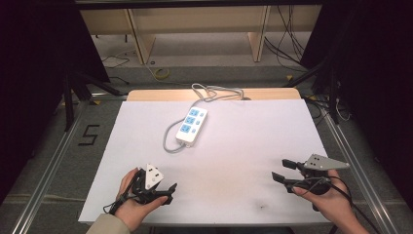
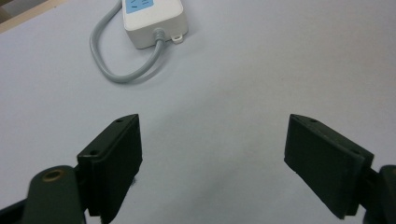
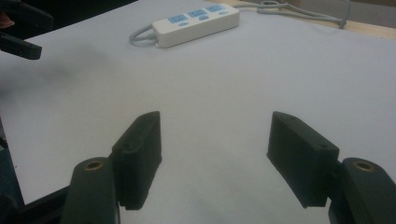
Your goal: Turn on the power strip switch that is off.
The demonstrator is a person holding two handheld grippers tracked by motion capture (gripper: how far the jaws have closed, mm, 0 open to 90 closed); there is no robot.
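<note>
A white power strip (image 1: 192, 126) with blue socket faces lies on the white table sheet (image 1: 243, 146), a little left of centre toward the far side. Its grey cable (image 1: 169, 140) loops at the near end; more cable coils at the far edge. My left gripper (image 1: 169, 193) rests at the near left, jaws wide apart and nothing between them. In the left gripper view the strip's end (image 2: 152, 21) lies ahead of the open gripper (image 2: 212, 163). My right gripper (image 1: 281, 170) sits at the near right, open and empty. From the right gripper (image 3: 215, 154), the strip (image 3: 196, 22) lies far off.
A wooden table edge (image 1: 146, 94) borders the sheet at the back. Beyond it are shelving legs and loose floor cables (image 1: 160, 73). Metal rails (image 1: 53, 161) run along both sides. The left gripper's jaw (image 3: 18, 46) shows at the upper left of the right gripper view.
</note>
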